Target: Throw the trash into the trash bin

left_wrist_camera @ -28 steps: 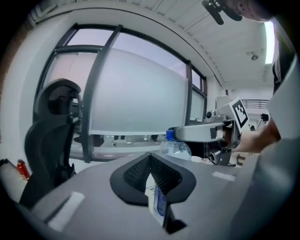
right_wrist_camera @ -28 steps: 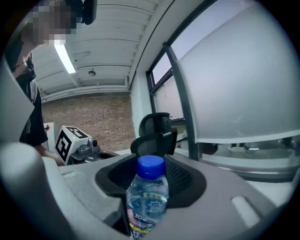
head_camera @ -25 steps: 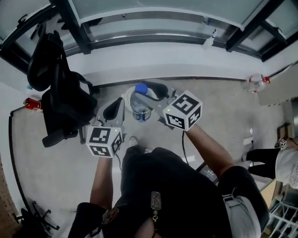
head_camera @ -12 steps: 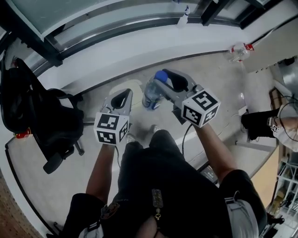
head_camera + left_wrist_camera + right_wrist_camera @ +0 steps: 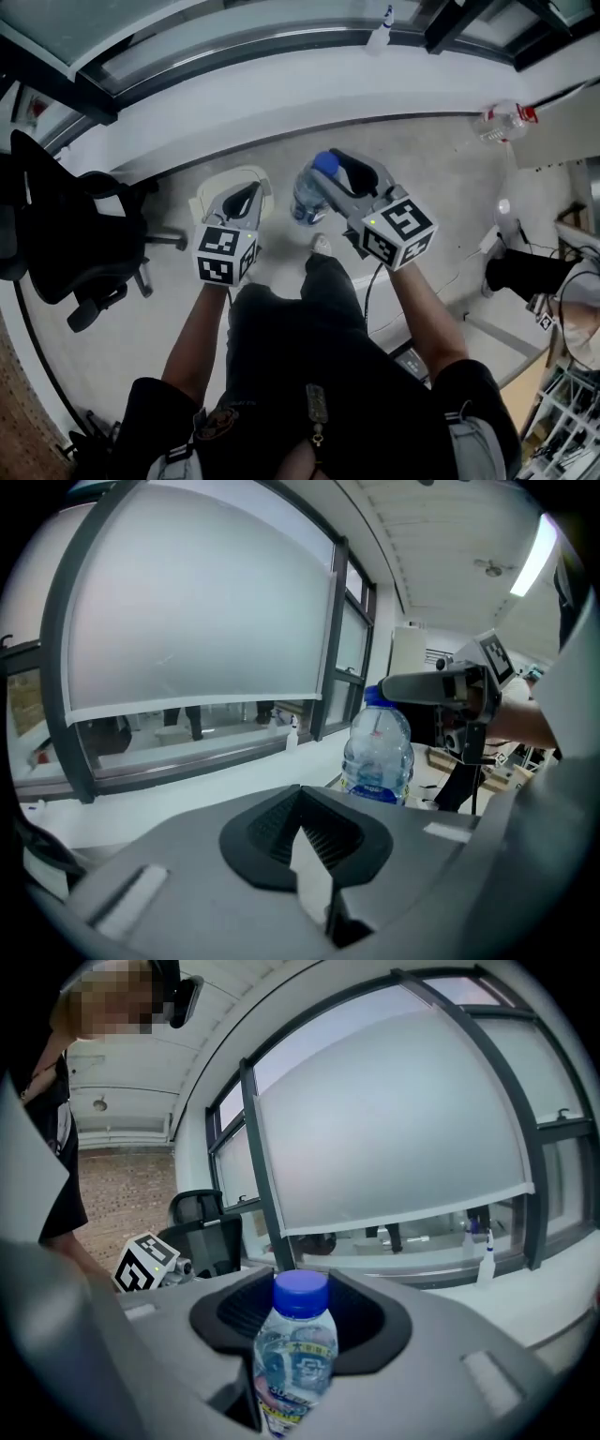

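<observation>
Underfoot, a grey floor is seen from the head view, bounded at the top by a white ledge below a wall of dark-framed windows. A black office chair is placed at the left, well apart from the standing person, by whom both grippers are held out in front of the body, side by side. The right gripper is held wide, its jaws closed around a clear plastic bottle with a blue cap, which is kept upright above the floor. The left gripper is drawn narrow, and a thin white scrap, apparently paper, is pinched between its pads. A second clear bottle with a red cap is seen lying on the floor at the upper right, near the wall. A small white spray bottle is stood on the window ledge.
</observation>
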`<state>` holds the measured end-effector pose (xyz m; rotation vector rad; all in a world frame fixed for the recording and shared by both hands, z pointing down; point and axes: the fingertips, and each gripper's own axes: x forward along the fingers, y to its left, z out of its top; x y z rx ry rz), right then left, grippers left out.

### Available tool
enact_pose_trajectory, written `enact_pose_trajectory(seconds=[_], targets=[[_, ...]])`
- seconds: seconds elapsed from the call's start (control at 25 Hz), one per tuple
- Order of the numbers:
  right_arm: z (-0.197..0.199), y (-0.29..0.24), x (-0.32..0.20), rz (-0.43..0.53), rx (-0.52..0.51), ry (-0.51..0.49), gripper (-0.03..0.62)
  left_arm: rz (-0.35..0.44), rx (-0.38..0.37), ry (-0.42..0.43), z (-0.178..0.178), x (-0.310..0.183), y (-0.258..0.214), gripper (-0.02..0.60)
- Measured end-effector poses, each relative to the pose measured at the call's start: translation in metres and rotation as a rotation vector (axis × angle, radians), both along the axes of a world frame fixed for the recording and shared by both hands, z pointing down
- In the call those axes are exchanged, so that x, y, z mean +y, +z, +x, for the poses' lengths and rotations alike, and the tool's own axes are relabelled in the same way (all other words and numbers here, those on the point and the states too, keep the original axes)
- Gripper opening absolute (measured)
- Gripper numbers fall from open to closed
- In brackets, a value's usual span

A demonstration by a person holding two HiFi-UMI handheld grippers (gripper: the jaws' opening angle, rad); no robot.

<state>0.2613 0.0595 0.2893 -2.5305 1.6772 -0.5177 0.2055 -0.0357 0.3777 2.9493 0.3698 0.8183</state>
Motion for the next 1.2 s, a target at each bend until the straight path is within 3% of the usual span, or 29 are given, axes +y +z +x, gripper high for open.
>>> enact_pose_trajectory(seconds=[0.2, 0.36, 0.6, 0.88, 1.08, 1.2], targets=[[0.045, 0.036, 0.005, -0.051, -0.002, -0.105, 0.184, 0.003, -0.097, -0.168, 0.022, 0.019, 0.060, 0.003], [0.072, 0.069, -0.017, -0.075, -0.021, -0.140, 0.184, -0.031, -0.160, -0.284, 0.031, 0.007, 0.116, 0.003], [0.083, 0.131, -0.062, -0.140, -0.058, -0.228, 0.184, -0.109, -0.206, -0.453, 0.018, -0.029, 0.188, 0.003], [0.100, 0.182, -0.111, -0.204, -0.003, -0.392, 0.183, -0.179, -0.233, -0.612, 0.033, -0.042, 0.271, 0.003], [0.119, 0.227, -0.149, -0.190, -0.028, -0.571, 0.184, -0.233, -0.290, -0.816, 0.053, -0.048, 0.343, 0.003], [0.122, 0.250, -0.165, -0.174, -0.027, -0.691, 0.183, -0.243, -0.355, -0.992, 0.046, -0.050, 0.380, 0.003]])
